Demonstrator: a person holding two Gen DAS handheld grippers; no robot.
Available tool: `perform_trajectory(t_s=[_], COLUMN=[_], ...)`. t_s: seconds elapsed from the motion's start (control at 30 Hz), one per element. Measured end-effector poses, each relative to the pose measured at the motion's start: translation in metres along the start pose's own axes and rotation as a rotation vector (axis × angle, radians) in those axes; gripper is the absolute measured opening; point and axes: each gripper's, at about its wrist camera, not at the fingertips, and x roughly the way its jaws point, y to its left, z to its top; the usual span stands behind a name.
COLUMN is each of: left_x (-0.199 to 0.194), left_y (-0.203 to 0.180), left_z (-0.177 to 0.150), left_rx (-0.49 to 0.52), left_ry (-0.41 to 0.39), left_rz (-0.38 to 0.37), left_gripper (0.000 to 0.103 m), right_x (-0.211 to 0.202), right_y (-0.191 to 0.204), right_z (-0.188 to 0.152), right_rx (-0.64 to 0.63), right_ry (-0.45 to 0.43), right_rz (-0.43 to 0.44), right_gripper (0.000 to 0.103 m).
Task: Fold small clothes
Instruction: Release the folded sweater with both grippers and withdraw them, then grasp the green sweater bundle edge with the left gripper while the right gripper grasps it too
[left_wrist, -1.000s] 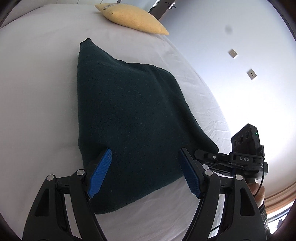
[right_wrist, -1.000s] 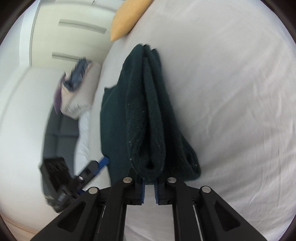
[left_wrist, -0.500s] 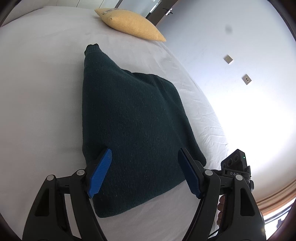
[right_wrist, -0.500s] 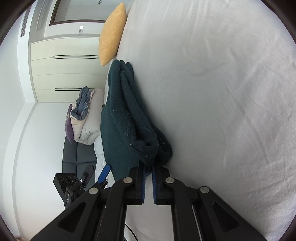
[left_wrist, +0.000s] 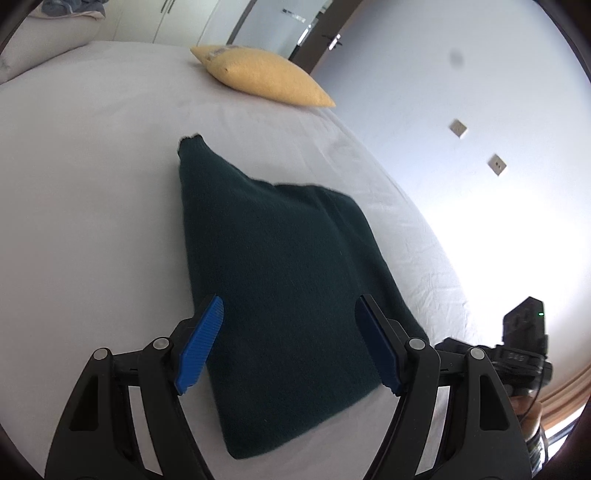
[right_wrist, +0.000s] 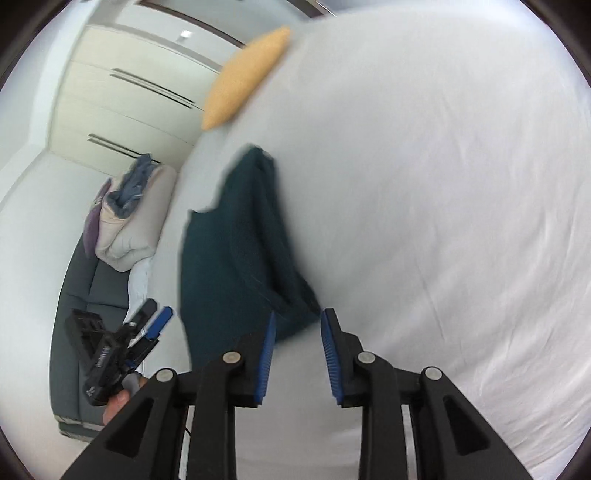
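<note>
Garment: the dark green knitted garment (left_wrist: 284, 295) lies folded on the white bed sheet (left_wrist: 92, 221), a narrow end pointing toward the yellow pillow (left_wrist: 262, 75); its right edge shows stacked layers (right_wrist: 255, 236)
Left gripper (left_wrist: 291, 339): fingers spread wide over the garment's near end; gripping nothing; contact with the cloth cannot be told
Right gripper (right_wrist: 297, 354): fingers parted, empty; the garment's near corner sits just ahead of the tips; view blurred
Surroundings: grey sofa (right_wrist: 85, 288) with piled bedding beside the bed
Stage, as a judgement: fold laid down and let go; pressing or a further fold may remain
Risk: the thick knit could spring open; a finger catching the near corner could drag the layers askew
</note>
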Motion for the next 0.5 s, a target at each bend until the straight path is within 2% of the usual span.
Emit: perform_trajectory(t_s=[0.13, 0.3, 0.33, 0.37, 0.43, 0.5], left_x=[0.006, 0.030, 0.035, 0.044, 0.060, 0.082], left_y=[0.008, 0.006, 0.005, 0.005, 0.006, 0.011], left_z=[0.016, 0.042, 0.045, 0.050, 0.055, 0.057], left_rx=[-0.013, 0.024, 0.031, 0.041, 0.046, 0.044], left_ry=[-0.023, -0.032, -0.028, -0.017, 0.006, 0.055], left_rz=[0.018, 0.038, 0.040, 0.051, 0.061, 0.091], left_gripper=[0.073, 0.072, 0.071, 0.065, 0.057, 0.048], right_x=[0.045, 0.107, 0.113, 0.122, 0.124, 0.120], right_y=[0.046, 0.053, 0.048, 0.041, 0.032, 0.020], right_z=[0.029, 0.049, 0.049, 0.050, 0.052, 0.051], right_rx=[-0.141, -0.119, -0.110, -0.090, -0.074, -0.052], right_ry=[0.106, 0.164, 0.176, 0.187, 0.185, 0.176], right_rz=[0.118, 0.109, 0.089, 0.070, 0.058, 0.073], right_gripper=[0.029, 0.029, 0.029, 0.029, 0.009, 0.002])
